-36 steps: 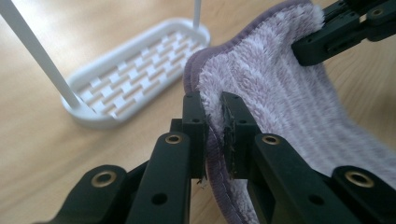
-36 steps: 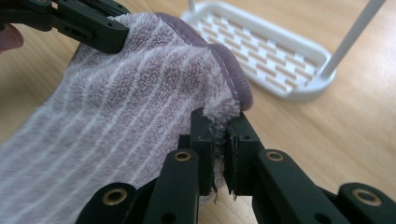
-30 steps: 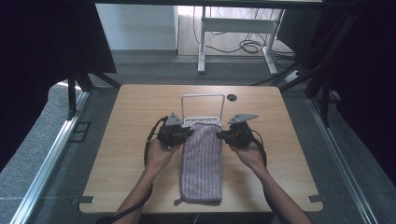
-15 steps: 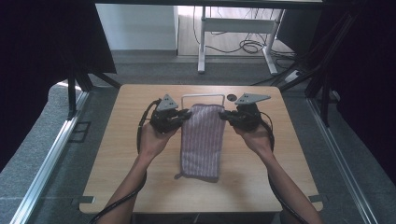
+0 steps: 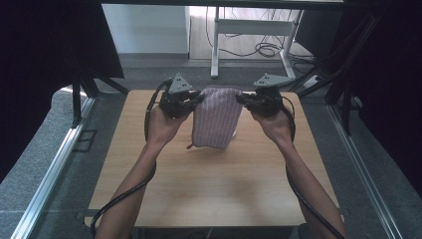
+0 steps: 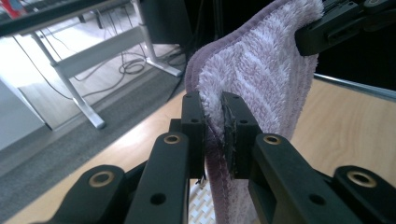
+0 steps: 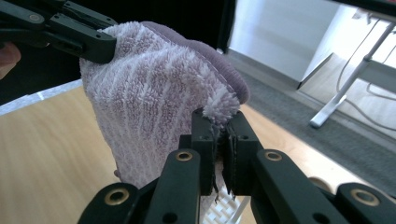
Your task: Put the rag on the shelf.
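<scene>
My left gripper [image 5: 195,101] and right gripper [image 5: 243,101], both clamped on towel [image 5: 215,119], now higher off table [image 5: 209,189] than before.

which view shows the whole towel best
The high view: the striped towel hangs full length above the table, stretched between the left tongs and right tongs. Each gripper view gives a close-up of its clamped top corner, lower part cut off.

The near half of the worktop [image 5: 214,194] lies bare, open to a hand from either side. At the far middle the striped towel [image 5: 217,119] hangs between left gripper [image 5: 195,102] and right gripper [image 5: 245,101], blocking passage there.
</scene>
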A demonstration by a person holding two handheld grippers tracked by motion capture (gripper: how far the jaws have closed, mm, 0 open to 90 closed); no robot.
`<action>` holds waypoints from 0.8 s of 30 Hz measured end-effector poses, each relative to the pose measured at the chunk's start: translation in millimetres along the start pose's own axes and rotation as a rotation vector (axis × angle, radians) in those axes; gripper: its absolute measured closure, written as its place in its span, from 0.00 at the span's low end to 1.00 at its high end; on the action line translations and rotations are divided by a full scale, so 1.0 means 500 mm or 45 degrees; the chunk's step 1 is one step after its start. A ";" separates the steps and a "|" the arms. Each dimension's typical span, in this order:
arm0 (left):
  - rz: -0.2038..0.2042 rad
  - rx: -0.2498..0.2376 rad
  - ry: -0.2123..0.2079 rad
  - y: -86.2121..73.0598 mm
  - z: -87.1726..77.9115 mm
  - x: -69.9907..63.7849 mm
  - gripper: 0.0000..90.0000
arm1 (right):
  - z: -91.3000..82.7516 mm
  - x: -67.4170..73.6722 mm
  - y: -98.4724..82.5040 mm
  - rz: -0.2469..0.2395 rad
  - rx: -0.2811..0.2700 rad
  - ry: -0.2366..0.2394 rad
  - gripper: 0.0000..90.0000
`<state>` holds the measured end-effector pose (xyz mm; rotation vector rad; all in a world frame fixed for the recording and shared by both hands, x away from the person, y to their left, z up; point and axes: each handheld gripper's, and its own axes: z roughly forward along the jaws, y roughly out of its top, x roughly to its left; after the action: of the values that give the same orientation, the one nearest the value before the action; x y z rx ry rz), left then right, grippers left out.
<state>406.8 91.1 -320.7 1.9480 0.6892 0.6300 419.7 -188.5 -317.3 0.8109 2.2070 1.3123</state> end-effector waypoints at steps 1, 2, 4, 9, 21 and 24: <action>-0.011 -0.005 0.005 0.005 0.001 0.003 0.89 | 0.001 -0.003 0.008 0.000 -0.005 -0.007 0.93; -0.011 -0.010 0.011 0.010 0.002 0.008 0.89 | 0.002 -0.006 0.015 -0.003 -0.009 -0.016 0.93; -0.017 -0.013 0.017 0.021 0.005 0.017 0.89 | 0.004 -0.011 0.030 -0.008 -0.017 -0.030 0.93; -0.026 -0.011 0.040 0.046 0.012 0.039 0.89 | 0.012 -0.026 0.066 -0.018 -0.023 -0.065 0.93; -0.045 0.032 0.063 0.108 0.030 0.092 0.89 | 0.034 -0.063 0.135 0.006 -0.039 -0.116 0.92; -0.052 0.047 0.072 0.122 0.038 0.106 0.88 | 0.043 -0.071 0.149 0.008 -0.034 -0.133 0.92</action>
<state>469.8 92.0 -266.5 1.9513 0.7783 0.6535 478.6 -171.1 -258.2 0.8573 2.1032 1.2701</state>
